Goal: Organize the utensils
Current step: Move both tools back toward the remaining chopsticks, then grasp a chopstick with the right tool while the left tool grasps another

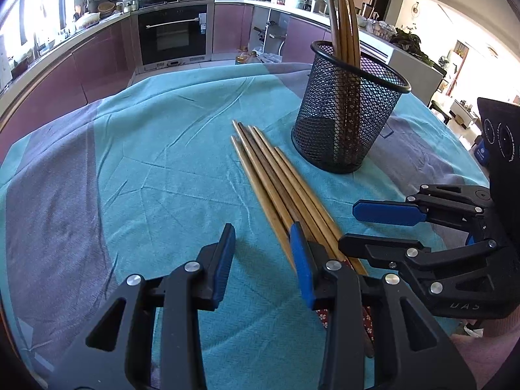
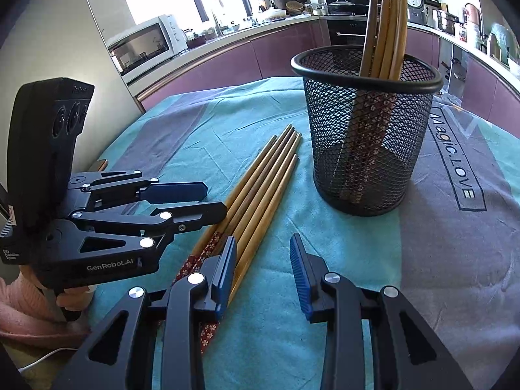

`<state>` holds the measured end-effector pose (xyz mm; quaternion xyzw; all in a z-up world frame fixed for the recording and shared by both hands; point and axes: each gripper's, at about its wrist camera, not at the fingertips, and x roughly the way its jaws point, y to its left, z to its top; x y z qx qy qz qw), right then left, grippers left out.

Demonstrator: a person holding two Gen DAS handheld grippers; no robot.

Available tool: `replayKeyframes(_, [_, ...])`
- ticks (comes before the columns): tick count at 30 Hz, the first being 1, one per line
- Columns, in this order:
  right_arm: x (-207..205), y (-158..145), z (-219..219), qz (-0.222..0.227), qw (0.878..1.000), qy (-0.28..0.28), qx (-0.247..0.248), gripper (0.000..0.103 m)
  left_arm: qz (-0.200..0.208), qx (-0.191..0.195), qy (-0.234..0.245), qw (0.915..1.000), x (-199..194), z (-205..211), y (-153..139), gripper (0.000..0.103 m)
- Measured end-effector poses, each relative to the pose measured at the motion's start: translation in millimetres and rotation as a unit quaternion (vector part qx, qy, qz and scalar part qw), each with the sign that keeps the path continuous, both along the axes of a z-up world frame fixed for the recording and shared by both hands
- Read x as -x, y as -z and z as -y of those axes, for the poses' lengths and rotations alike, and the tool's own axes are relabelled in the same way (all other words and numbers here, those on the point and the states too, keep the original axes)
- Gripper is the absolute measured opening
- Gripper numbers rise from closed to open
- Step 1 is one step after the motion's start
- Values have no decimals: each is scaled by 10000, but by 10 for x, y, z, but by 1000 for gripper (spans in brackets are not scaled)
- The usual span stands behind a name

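A bundle of wooden chopsticks (image 1: 279, 188) lies flat on the teal cloth (image 1: 146, 169), tips toward the kitchen counters, just beside the black mesh holder (image 1: 344, 113). The left gripper (image 1: 263, 243) and right gripper (image 2: 263, 253) hang spread, empty, over the patterned handle ends.

I see loose chopsticks (image 2: 260, 191) lying bunched on the cloth (image 2: 455, 260) over the worktop, left of the basket (image 2: 367, 149). More chopsticks (image 2: 386, 16) stand inside the basket. Kitchen counter (image 2: 227, 42) behind.
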<state>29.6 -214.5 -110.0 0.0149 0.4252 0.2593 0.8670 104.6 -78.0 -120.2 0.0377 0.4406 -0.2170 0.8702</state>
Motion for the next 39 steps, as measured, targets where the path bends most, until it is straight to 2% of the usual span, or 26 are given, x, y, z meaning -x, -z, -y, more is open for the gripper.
replayKeyframes(16, [-27, 18, -43, 45, 9998, 59, 199, 32, 43, -72, -26, 10000, 5, 43, 44, 36])
replayKeyframes(29, [-61, 23, -130, 143, 9983, 91, 566, 29, 24, -195, 10, 9998, -12, 20, 58, 34])
replayKeyframes(36, [-154, 31, -168, 146, 9982, 190, 546, 19, -6, -241, 3, 9997, -101, 58, 59, 30])
replayKeyframes(39, [-177, 33, -146, 104, 9987, 253, 439, 10, -51, -188, -53, 9998, -129, 52, 59, 24])
